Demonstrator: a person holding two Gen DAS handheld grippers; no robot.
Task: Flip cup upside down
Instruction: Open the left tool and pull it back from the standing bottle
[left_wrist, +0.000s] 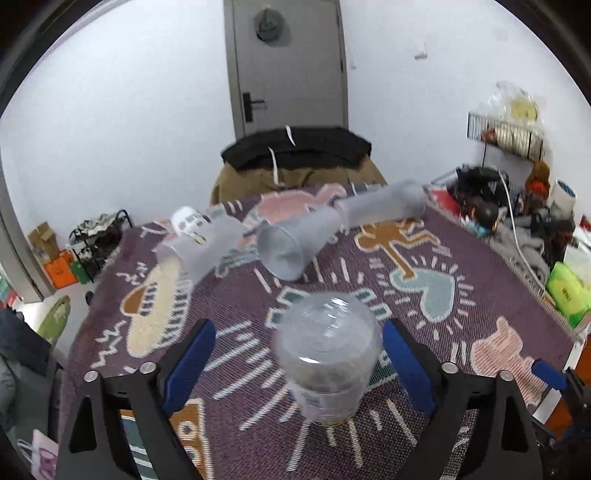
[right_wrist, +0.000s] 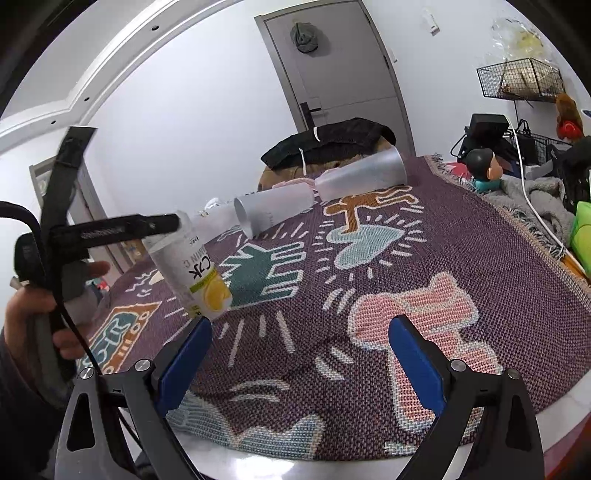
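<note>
A clear plastic cup (left_wrist: 327, 362) with a yellow lemon label stands upside down and tilted on the patterned cloth, between the blue pads of my left gripper (left_wrist: 297, 365); the pads stand apart from its sides. In the right wrist view the same cup (right_wrist: 192, 266) leans by the left gripper's black finger (right_wrist: 122, 229). My right gripper (right_wrist: 299, 365) is open and empty over the cloth. Three frosted cups lie on their sides farther back: one (left_wrist: 295, 242) in the middle, one (left_wrist: 384, 205) behind it, one (left_wrist: 199, 247) at the left.
The purple patterned cloth (left_wrist: 461, 258) covers a round table. A chair with dark clothes (left_wrist: 295, 147) stands behind it. Clutter, a white cable (left_wrist: 517, 236) and a green pack (left_wrist: 565, 291) lie along the right edge. A toy figure (right_wrist: 484, 166) sits at the back right.
</note>
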